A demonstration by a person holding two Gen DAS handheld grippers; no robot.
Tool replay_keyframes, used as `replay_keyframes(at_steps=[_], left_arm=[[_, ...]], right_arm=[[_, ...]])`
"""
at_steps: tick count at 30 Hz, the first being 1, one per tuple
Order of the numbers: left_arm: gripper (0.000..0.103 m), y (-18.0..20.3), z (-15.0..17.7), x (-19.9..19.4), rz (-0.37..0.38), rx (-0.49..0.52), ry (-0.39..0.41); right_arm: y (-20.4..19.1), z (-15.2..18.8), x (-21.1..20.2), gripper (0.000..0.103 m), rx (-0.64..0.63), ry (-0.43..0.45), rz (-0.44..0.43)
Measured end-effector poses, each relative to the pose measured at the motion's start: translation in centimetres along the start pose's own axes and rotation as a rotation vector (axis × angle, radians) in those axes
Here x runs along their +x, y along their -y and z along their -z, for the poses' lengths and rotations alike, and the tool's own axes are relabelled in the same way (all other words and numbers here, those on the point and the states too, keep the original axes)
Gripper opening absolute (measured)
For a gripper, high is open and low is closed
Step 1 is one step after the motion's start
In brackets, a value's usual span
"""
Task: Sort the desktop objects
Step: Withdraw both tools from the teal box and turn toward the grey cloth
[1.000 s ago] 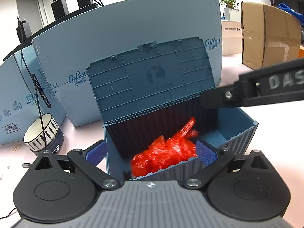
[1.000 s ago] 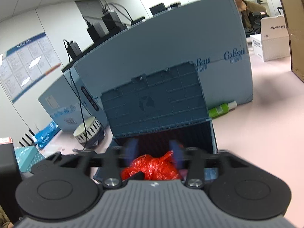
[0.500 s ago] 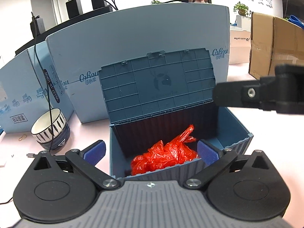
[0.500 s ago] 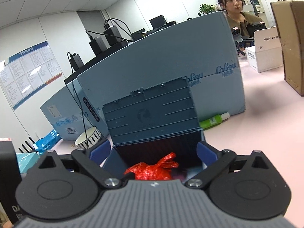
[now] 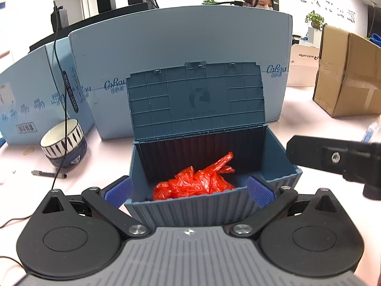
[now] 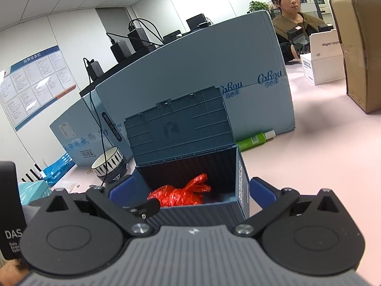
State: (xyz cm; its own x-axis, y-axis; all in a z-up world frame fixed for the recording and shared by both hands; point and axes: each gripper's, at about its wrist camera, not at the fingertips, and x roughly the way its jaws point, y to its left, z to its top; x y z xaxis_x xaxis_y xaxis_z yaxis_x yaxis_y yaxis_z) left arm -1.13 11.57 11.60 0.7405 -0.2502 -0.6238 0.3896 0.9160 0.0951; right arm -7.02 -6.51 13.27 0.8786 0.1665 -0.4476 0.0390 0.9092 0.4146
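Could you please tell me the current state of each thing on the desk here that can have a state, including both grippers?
Blue storage box: open, lid standing upright at the back.
Red plastic bag: crumpled, lying inside the box.
Left hand-held gripper: open, holding nothing.
Right hand-held gripper: open, holding nothing.
Striped bowl: upright, a black cable draped over it.
Green bottle: lying on its side, cap on.
Cardboard box: closed.

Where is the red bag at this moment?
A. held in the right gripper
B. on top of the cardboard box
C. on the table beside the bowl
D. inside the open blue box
D: the red bag lies inside the blue box, whose lid stands open; both grippers are open and empty.
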Motion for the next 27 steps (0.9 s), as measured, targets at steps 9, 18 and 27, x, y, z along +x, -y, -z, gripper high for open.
replay_keyframes(at_steps=[9, 18, 27], left_arm=[[0.103, 0.8, 1.0, -1.5, -0.015, -0.043, -0.002], [0.103, 2.2, 2.4, -2.8, -0.033, -0.114, -0.008], [0.103, 5.6, 3.4, -2.7, -0.014, -0.172, -0.035]], right_arm=[[0.7, 1.0, -0.9, 0.103, 0.004, -0.029, -0.008], [1.6, 1.7, -2.1, 0.103, -0.038, -0.068, -0.028], [4.6, 2.1, -4.2, 0.103, -0.033, -0.073, 0.002]])
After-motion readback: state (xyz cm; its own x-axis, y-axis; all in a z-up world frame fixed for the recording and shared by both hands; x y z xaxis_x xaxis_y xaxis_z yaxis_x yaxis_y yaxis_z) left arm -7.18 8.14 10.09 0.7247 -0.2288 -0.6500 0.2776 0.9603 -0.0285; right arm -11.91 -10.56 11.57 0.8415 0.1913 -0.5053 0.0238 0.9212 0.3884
